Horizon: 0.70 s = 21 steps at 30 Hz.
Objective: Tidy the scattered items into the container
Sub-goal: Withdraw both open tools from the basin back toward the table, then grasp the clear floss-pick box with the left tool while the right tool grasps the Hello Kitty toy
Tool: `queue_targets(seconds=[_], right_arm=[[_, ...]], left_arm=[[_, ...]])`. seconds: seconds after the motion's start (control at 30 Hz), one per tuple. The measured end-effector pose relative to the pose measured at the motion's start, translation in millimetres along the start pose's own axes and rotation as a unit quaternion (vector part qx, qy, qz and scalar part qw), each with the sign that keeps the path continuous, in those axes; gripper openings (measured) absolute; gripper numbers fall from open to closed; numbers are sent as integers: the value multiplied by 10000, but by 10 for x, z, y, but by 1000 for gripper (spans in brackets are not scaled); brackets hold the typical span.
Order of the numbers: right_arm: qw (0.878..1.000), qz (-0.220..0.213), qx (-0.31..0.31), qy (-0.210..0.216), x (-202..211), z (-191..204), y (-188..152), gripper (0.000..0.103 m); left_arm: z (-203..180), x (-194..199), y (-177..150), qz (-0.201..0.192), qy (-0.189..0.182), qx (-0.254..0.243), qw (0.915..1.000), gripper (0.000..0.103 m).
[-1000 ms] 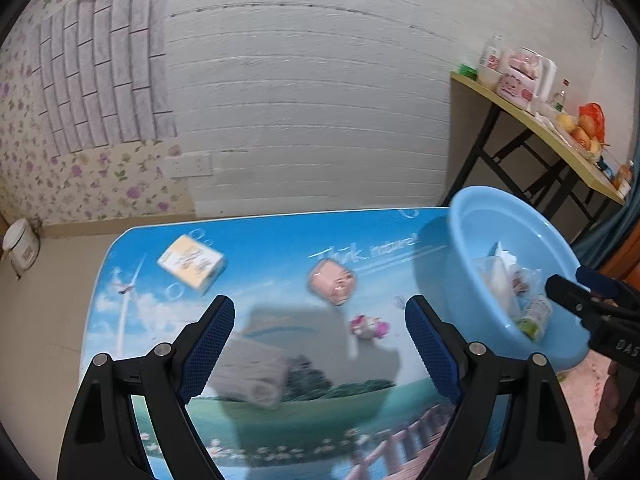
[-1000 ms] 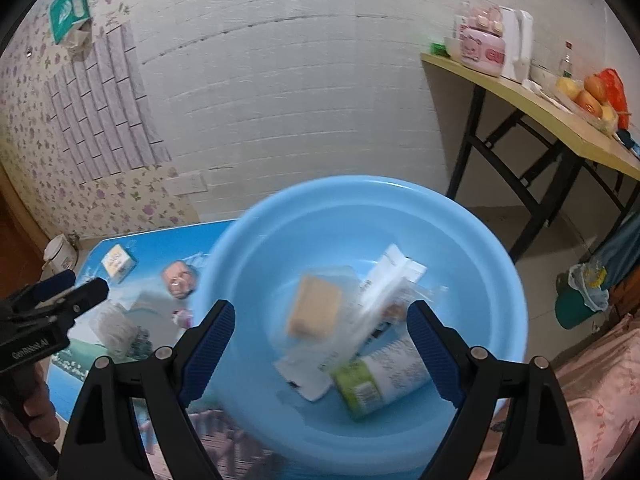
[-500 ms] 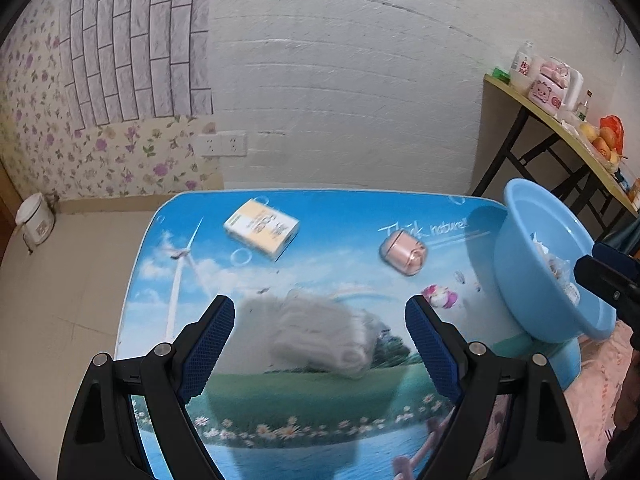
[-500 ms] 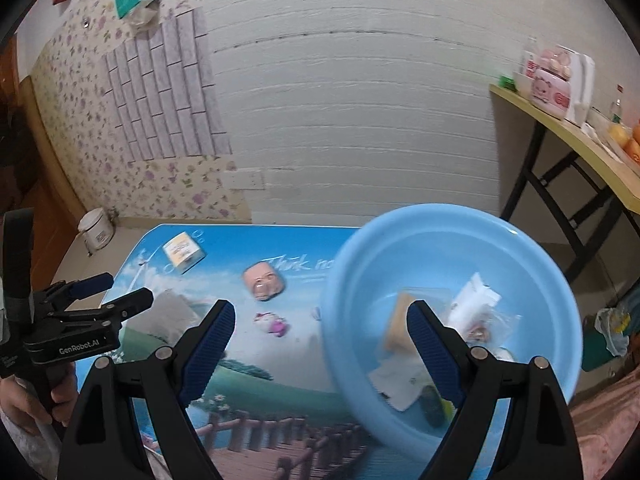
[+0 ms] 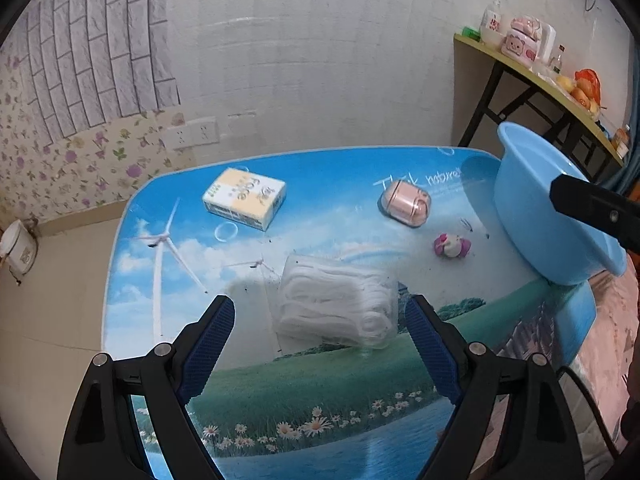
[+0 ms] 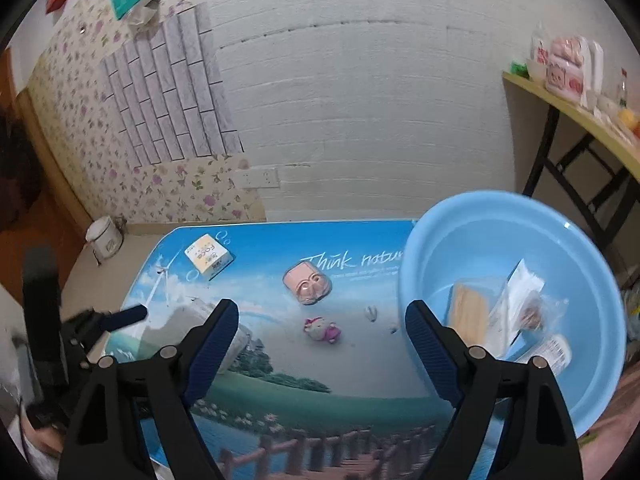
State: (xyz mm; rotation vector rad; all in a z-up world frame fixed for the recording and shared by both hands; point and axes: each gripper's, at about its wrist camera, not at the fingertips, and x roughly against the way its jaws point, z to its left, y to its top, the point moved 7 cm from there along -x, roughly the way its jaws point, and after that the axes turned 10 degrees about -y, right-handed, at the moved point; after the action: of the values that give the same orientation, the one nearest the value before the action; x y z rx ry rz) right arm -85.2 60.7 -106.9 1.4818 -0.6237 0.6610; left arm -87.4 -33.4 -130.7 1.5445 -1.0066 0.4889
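Left wrist view, left gripper jaws spread wide around cotton pad pack — right gripper jaws spread, holding nothing

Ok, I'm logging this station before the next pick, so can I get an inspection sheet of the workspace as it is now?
Surface: table with a printed landscape top, dark specks near its middle.
Job's things: tissue pack, pink case, pink cat toy and bagged white cotton pads lie loose; blue basin at the table's right edge holds packets and a small bottle.
Clutter: nothing seen on the table.
Grippers: left gripper jaws open, aimed at the cotton pads; right gripper jaws open, empty.
Cables: a thin dark cable at the lower right of the left view.
Surroundings: side shelf with goods, wall socket, white pot on the floor.
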Motion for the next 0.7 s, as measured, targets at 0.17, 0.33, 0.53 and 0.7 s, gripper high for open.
queue_targets(seconds=[0.17, 0.33, 0.53, 0.7], right_arm=[[9999, 115, -95, -9, -101, 110, -67, 80], [9997, 217, -45, -75, -143, 134, -138, 80], [9992, 345, -164, -113, -232, 126, -208, 80], [9988, 452, -122, -108, -311, 145, -266, 80]], left_arm=[[-34, -145, -5, 166, -73, -298, 9994, 87], [-118, -306, -34, 355, -214, -446, 9981, 87], [-101, -413, -50, 380, -96, -396, 9984, 87], [-19, -486, -48, 453, -54, -293, 9985, 87]])
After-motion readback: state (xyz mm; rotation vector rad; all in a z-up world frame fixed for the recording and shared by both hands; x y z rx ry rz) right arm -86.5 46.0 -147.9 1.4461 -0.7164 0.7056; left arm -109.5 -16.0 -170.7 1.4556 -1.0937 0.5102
